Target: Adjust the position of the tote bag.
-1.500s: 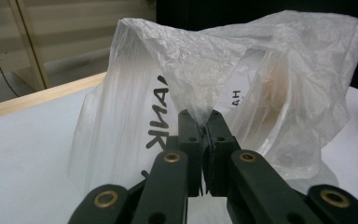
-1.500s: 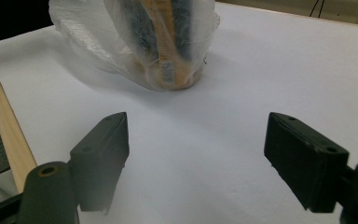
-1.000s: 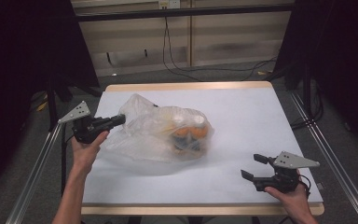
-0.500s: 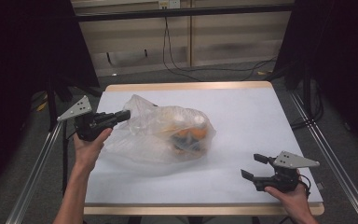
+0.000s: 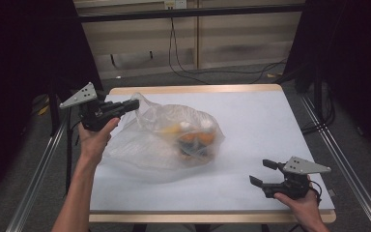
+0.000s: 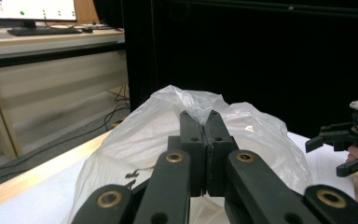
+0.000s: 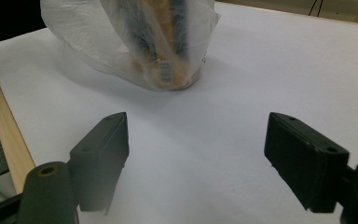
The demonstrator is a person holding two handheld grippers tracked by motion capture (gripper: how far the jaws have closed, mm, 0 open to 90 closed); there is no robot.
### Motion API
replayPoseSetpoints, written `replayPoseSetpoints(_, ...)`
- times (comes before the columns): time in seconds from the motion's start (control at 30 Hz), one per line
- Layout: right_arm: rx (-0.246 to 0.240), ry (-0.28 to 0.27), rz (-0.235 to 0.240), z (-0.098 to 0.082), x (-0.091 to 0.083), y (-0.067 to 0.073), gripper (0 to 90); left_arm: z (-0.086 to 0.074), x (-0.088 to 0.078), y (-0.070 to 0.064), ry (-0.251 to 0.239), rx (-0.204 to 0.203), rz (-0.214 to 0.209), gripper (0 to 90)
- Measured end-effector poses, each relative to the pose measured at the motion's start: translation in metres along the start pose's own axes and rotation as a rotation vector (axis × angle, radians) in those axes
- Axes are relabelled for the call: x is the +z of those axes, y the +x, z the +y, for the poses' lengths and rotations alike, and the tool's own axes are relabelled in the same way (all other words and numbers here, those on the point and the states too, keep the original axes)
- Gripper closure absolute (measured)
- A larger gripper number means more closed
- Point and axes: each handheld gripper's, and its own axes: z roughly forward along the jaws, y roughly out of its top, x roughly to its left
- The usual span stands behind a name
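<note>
Thin clear plastic forms the bag (image 5: 159, 140) that lies on the white counter (image 5: 251, 121), left of its middle. At the far left of the high view, the left tool (image 5: 134, 104) hangs above the counter's left edge, its jaws pressed together on a pinch of the bag's upper corner, so the film rises in a peak toward it (the left gripper view shows the crumpled plastic (image 6: 200, 105) caught right at the closed tips (image 6: 205, 122)). Inside the bag, toward its right end, sit orange items with pale tops (image 5: 195, 135); what they are cannot be told through the film. The right gripper view shows the bag's filled end (image 7: 163, 42) resting on the counter. Well apart, near the counter's front right corner, the right tool (image 5: 263, 173) sits low with its jaws standing wide apart, nothing between them, pointing toward the bag.
</note>
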Motion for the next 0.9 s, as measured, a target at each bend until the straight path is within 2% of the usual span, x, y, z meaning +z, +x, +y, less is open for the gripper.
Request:
replayPoseSetpoints(0.07, 0.004, 0.001, -0.001, 0.000, 0.000, 0.000, 21.4, 0.003, 0.004, -0.001, -0.004, 0.001, -0.014, 89.5)
replayPoseSetpoints(0.47, 0.001, 0.003, 0.003, 0.000, 0.001, 0.000, 21.4, 0.033, 0.019, -0.005, -0.016, 0.006, -0.031, 89.5)
replayPoseSetpoints(0.6, 0.000, 0.004, 0.003, 0.000, 0.001, 0.000, 21.1, 0.044, 0.029, -0.011, -0.034, 0.017, -0.065, 89.5)
replayPoseSetpoints(0.9, 0.001, 0.002, 0.007, 0.000, 0.000, 0.000, 21.2, 0.069, 0.054, -0.029, -0.031, 0.059, -0.097, 89.5)
